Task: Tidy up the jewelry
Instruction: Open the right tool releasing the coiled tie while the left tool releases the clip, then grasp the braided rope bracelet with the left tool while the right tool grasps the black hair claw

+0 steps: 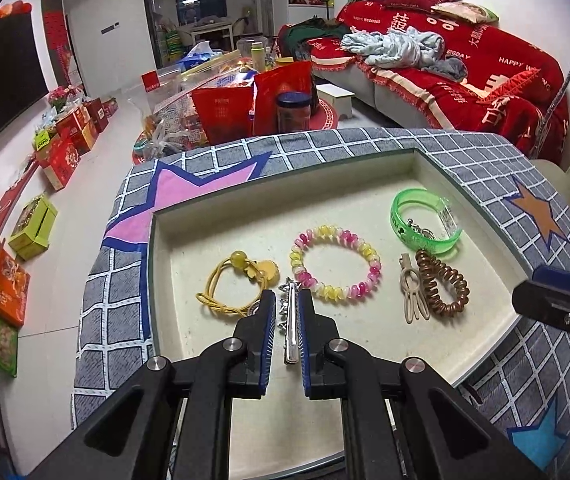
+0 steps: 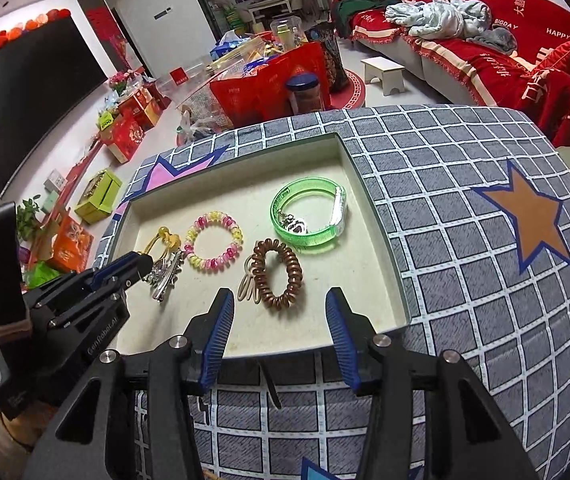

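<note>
Inside the tray (image 1: pixel 481 196) lie three hair ties, one bangle (image 1: pixel 425 220) and two clips, one clamped by the left hand-held gripper (image 1: pixel 288 300); right hand-held gripper (image 2: pixel 279 300) spread.

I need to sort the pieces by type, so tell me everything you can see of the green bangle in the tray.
The green bangle is a see-through, glossy ring that looks like plastic, with a clear whitish block set into one side. It lies flat in the far right part of the cream tray, near the corner. A small silver trinket sits inside its ring, on the near edge. The brown coil hair tie lies just in front of it; contact is unclear. Neither claw touches it.
</note>
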